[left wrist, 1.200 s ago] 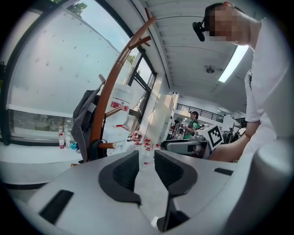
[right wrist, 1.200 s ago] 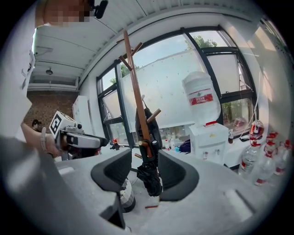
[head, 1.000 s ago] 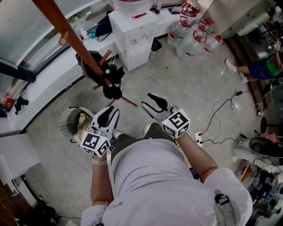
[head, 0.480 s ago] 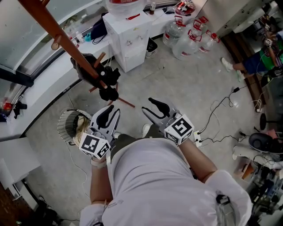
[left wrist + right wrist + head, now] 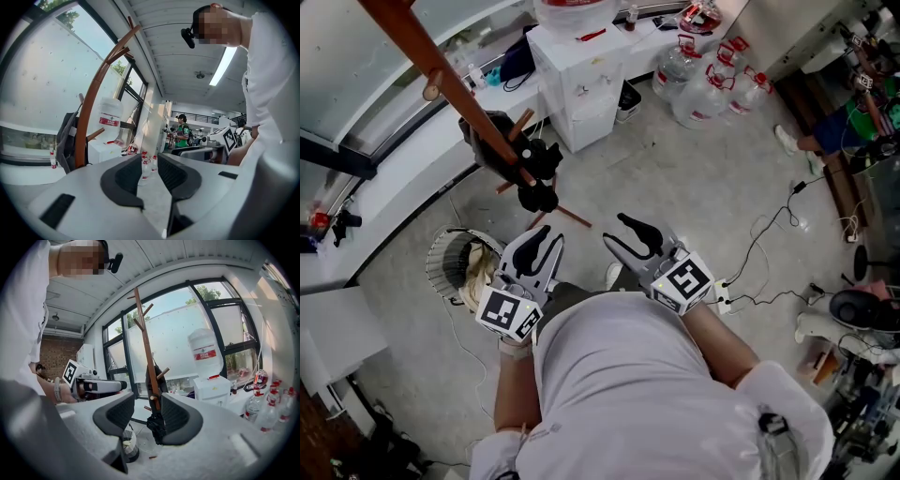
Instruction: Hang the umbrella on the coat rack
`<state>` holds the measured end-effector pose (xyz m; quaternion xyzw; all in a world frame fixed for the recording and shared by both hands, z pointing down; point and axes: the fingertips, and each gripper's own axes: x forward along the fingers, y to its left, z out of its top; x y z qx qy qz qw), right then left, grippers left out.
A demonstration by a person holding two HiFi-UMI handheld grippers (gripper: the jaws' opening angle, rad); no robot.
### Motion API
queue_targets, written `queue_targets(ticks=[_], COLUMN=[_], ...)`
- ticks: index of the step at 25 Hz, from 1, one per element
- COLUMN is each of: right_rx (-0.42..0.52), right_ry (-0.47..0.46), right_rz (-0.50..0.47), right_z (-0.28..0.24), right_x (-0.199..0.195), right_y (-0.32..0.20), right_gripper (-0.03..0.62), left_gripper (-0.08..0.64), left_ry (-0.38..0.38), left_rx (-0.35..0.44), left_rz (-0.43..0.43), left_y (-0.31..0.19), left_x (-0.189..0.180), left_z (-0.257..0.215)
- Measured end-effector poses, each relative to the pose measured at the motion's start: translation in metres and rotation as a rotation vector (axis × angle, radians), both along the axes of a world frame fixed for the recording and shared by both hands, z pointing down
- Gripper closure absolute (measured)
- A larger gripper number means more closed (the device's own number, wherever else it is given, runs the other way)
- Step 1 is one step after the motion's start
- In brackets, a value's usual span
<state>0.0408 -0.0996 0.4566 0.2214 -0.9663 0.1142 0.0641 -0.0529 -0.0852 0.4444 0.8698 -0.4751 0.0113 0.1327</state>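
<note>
The brown wooden coat rack [image 5: 441,67] leans across the upper left of the head view. A folded black umbrella [image 5: 537,195] hangs from one of its lower pegs, below a dark bag [image 5: 490,131]. Both grippers are held in front of the person's body, short of the rack and touching nothing. My left gripper [image 5: 539,241] has its jaws close together with only a narrow slit and nothing in it. My right gripper [image 5: 615,229] is shut on nothing too. The right gripper view frames the rack [image 5: 146,348] and umbrella [image 5: 156,424] beyond its jaws [image 5: 147,411].
A white cabinet [image 5: 581,75] with a water jug stands behind the rack, with several water bottles [image 5: 703,84] beside it. A round wire basket [image 5: 452,262] sits on the floor at left. Cables and a power strip [image 5: 722,295] lie at right. A person [image 5: 853,141] sits far right.
Both grippers have risen a little and drifted slightly right in the head view. Their jaws look the same, and the umbrella still hangs on the rack.
</note>
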Motion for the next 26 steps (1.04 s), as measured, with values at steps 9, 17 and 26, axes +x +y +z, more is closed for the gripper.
queue_targets(ticks=[9, 17, 26], right_rx=[-0.017, -0.026, -0.058], right_ry=[0.026, 0.029, 0.017], right_rz=[0.03, 0.012, 0.023], right_z=[0.009, 0.011, 0.016], right_x=[-0.002, -0.007, 0.0], right_y=[-0.008, -0.007, -0.011], right_gripper=[0.413, 0.413, 0.413], left_gripper=[0.469, 0.469, 0.469], left_ry=[-0.006, -0.015, -0.015], left_rx=[-0.019, -0.047, -0.068], left_rz=[-0.024, -0.038, -0.067], left_y=[0.006, 0.008, 0.009], left_x=[-0.017, -0.022, -0.022], left_z=[0.009, 0.016, 0.03])
